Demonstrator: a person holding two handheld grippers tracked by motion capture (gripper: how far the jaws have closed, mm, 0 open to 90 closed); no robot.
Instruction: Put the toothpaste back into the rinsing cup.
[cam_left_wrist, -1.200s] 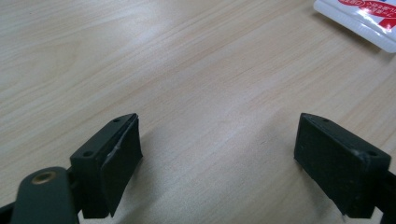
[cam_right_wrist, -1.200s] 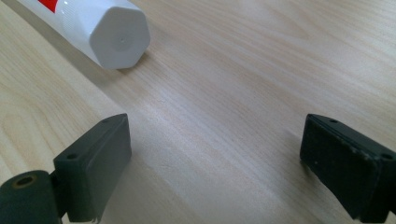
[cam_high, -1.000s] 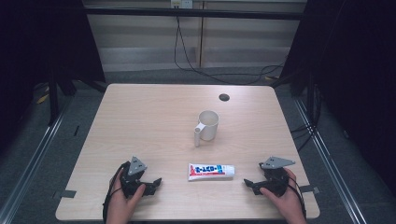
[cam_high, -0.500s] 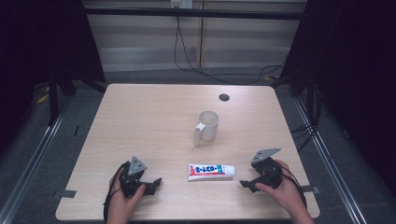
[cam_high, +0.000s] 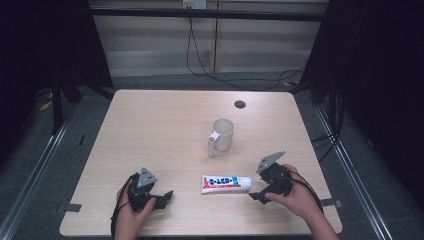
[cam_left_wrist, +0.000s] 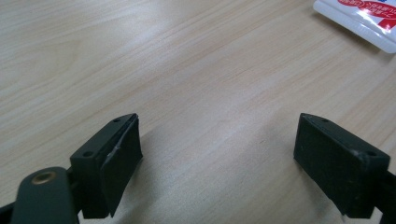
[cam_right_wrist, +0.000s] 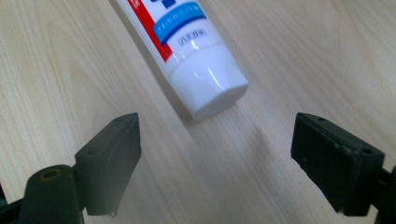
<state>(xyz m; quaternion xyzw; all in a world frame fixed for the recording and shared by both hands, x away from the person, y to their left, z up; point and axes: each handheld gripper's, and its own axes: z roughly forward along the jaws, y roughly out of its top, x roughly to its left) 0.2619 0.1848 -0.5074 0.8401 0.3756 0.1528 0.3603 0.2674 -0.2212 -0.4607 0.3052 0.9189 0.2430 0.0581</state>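
Overhead, mug (cam_high: 223, 133); close-up, toothpaste cap (cam_right_wrist: 212, 88) before right claw (cam_right_wrist: 217, 161).

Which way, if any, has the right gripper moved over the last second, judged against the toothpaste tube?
Yes. In the high view the right gripper has moved left toward the cap end of the toothpaste tube, which has stayed put. Its jaws are open.

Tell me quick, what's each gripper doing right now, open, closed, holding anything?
Left gripper: open, holding nothing, over bare table.
Right gripper: open, holding nothing, jaws just short of the toothpaste tube cap.
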